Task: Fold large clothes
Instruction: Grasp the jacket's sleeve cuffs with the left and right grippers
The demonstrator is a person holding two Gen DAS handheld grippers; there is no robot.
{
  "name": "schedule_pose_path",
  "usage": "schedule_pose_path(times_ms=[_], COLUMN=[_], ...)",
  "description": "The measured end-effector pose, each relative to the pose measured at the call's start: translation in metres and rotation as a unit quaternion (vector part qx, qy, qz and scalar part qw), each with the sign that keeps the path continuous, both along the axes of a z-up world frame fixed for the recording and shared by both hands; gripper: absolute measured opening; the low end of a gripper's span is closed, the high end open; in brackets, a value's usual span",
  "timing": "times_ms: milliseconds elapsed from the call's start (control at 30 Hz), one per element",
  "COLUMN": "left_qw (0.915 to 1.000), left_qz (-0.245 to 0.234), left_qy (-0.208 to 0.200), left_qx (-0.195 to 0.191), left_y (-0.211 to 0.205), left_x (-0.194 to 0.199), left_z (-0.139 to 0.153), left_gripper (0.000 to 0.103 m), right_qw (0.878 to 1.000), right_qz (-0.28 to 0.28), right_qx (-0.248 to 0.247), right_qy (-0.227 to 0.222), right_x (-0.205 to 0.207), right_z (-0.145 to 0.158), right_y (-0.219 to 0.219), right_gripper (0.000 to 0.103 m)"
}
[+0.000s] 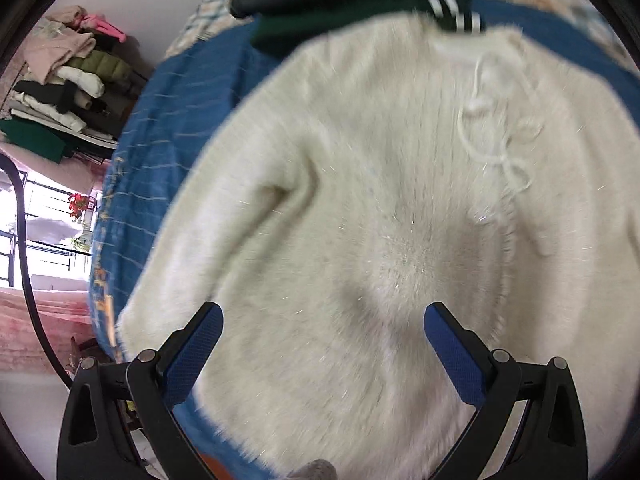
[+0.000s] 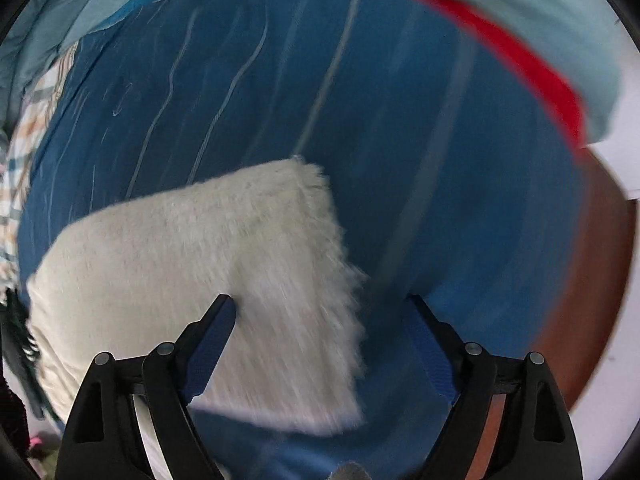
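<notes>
A fluffy cream sweater (image 1: 360, 200) lies spread on the blue bed cover (image 1: 180, 120), with a cream yarn tie (image 1: 492, 132) near its neck. My left gripper (image 1: 322, 316) is open and empty, just above the sweater's body. In the right wrist view a part of the sweater (image 2: 208, 272), a sleeve or the hem end, I cannot tell which, lies flat on the blue cover (image 2: 400, 120). My right gripper (image 2: 322, 308) is open and empty above its fringed edge.
A dark green garment with white stripes (image 1: 360, 20) lies past the sweater's collar. A pile of clothes (image 1: 68, 80) is stacked at the far left by a window. A pale blue and red quilt (image 2: 520, 48) lies at the bed's far side. The wooden bed edge (image 2: 592, 280) shows at right.
</notes>
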State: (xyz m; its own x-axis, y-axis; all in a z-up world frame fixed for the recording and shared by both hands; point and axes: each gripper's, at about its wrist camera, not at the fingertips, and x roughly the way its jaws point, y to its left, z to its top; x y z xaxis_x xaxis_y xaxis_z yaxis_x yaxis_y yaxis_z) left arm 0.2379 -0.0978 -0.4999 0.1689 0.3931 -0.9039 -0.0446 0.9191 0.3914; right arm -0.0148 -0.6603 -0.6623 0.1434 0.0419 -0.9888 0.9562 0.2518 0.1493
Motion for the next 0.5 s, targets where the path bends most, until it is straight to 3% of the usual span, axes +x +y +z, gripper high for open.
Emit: schedule_pose_path(times_ms=[100,167,233,300,400,500], left_qw=[0.9998,0.9997,0.9998,0.9998,0.9997,0.9989], left_qz=[0.002,0.003,-0.002,-0.007,0.0,0.028], left_qy=[0.02,0.025,0.02,0.014,0.004,-0.01], left_qx=[0.007,0.002,-0.006,-0.015,-0.026,-0.035], left_y=[0.001,0.005,0.005,0.008,0.015,0.04], left_x=[0.002,0.002,0.003,0.002,0.006,0.008], left_z=[-0.035,-0.043,-0.045,-0.042,-0.04,-0.027], left_gripper=[0.103,0.103,0.103,0.103,0.103,0.103], right_qw=[0.999,0.998,0.996,0.996,0.998,0.993], right_qz=[0.007,0.017,0.032,0.031,0.029,0.066], right_qx=[-0.013,-0.026,-0.046,-0.054,-0.062,-0.082], right_qy=[0.039,0.049,0.062,0.059,-0.003,-0.054], right_x=[0.015,0.023,0.029,0.027,0.035,0.066], right_z=[-0.02,-0.021,-0.013,-0.002,0.036,0.081], right_y=[0.002,0.004,0.009,0.012,0.021,0.045], right_gripper=[0.095,0.073,0.029,0.009,0.009,0.009])
